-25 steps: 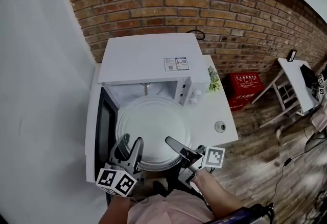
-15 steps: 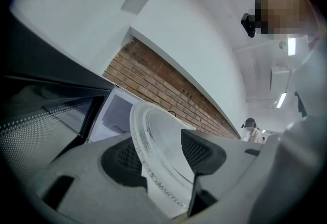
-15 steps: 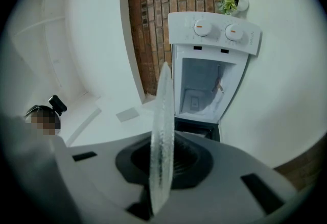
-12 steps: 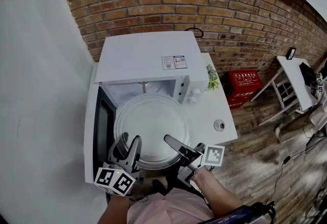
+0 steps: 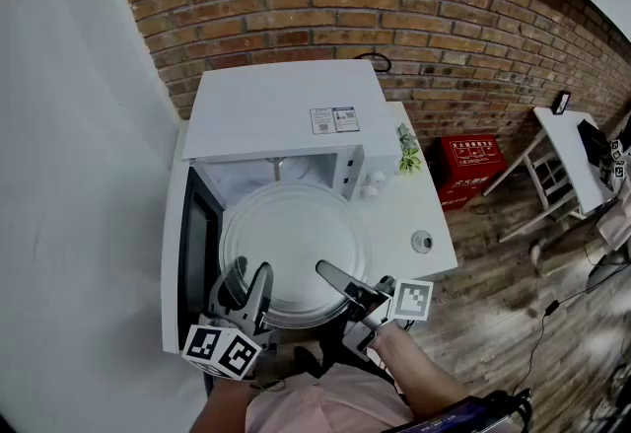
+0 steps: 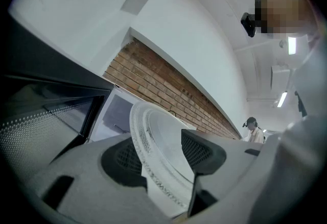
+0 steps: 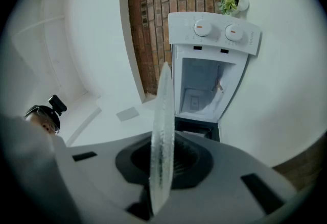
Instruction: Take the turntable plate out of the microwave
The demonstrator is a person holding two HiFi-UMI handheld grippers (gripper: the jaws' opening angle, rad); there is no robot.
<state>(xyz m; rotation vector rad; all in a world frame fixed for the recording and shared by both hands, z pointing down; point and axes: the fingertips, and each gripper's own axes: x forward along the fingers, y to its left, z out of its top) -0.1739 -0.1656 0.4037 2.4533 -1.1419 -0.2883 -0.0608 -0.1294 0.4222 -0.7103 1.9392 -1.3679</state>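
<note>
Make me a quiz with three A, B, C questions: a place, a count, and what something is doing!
1. Where is the plant from the microwave, seen from the head?
A) left
B) right
C) on top

2. How many knobs has the microwave?
A) one
B) two
C) four

3. The right tongs are:
A) open, empty
B) holding the plant
C) shut on the plate

Answers: 1 B, it stands at the microwave's right; 2 B, two round knobs show; 3 C, the rim is pinched between them.
</note>
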